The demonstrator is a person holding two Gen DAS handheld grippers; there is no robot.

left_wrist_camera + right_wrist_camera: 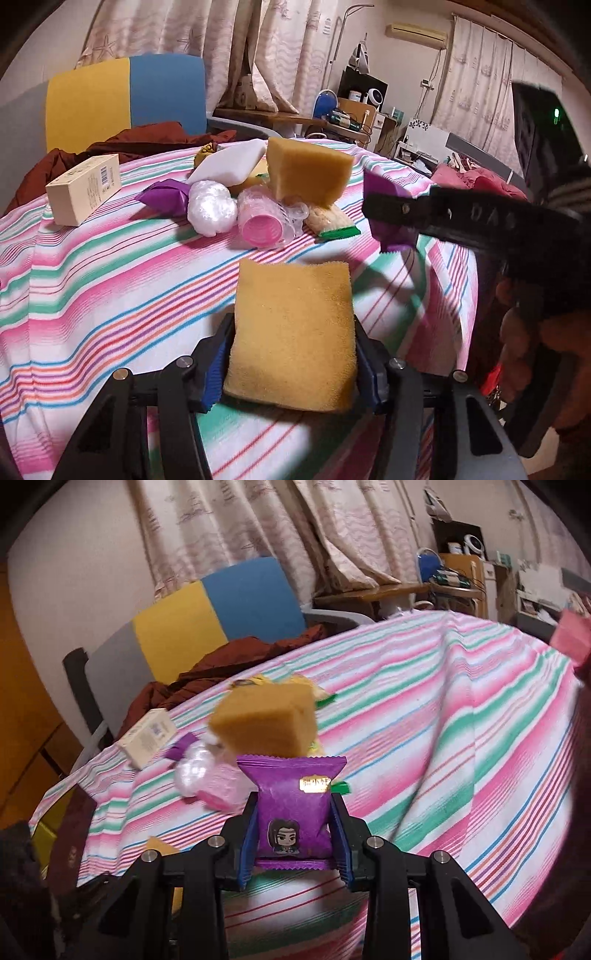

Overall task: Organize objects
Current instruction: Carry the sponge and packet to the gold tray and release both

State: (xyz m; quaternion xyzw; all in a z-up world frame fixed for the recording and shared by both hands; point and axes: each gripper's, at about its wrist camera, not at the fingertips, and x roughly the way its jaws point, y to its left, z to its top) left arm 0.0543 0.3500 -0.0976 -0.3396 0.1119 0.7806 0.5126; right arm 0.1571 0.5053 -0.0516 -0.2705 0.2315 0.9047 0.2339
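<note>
Both grippers are carrying loads above the striped tablecloth (110,295): the left gripper (291,365) is pinching a yellow sponge (291,328), the right gripper (295,834) a purple snack packet (295,805). Each item probably needs setting down with its like. Motion blur is smearing the pile (236,746); no sorting spot is showing.

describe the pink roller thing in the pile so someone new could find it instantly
On the striped pink-and-green tablecloth, find the clutter pile mid-table. At its near edge lies a pink ribbed plastic hair roller in clear wrap, between a white crinkled plastic ball and a green-edged cracker packet. It is the only open-ended pink cylinder there.
</note>
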